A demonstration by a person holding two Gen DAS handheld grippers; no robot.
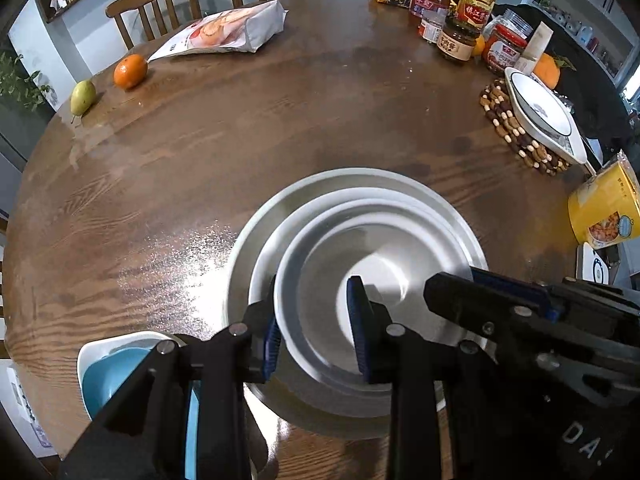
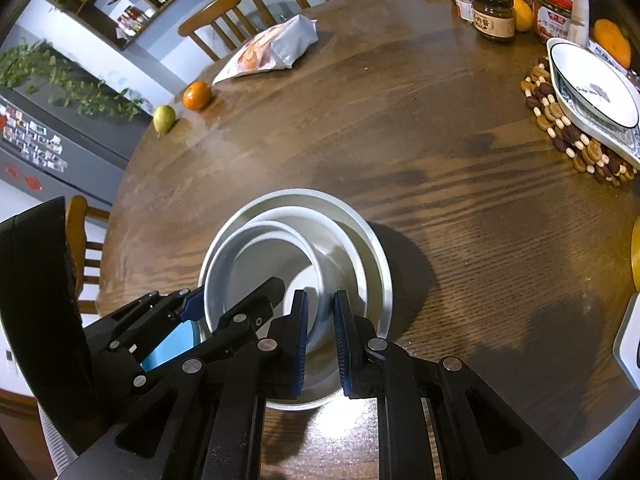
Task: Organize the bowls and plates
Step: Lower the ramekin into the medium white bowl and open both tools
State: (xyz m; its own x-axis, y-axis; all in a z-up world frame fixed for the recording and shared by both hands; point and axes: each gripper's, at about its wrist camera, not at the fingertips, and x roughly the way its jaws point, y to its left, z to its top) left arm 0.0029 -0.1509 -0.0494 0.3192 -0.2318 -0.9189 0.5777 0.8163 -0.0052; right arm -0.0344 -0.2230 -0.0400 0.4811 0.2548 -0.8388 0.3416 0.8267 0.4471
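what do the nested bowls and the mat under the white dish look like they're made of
Nested bowls: probably stainless steel, brushed and dull silver, with soft glare and thin rims. Mat under the white dish: looks like wooden beads, dark and pale brown, strung together in rows; matte finish.

Both hand-held grippers (image 1: 316, 328) (image 2: 320, 336) clamped, angled down

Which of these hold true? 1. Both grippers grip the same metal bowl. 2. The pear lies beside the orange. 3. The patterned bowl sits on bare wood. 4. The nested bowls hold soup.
1. True: the left gripper and the right gripper each clamp the inner metal bowl by its rim.
2. True: pear, orange.
3. False: the patterned bowl rests on a beaded trivet.
4. False: they are empty.
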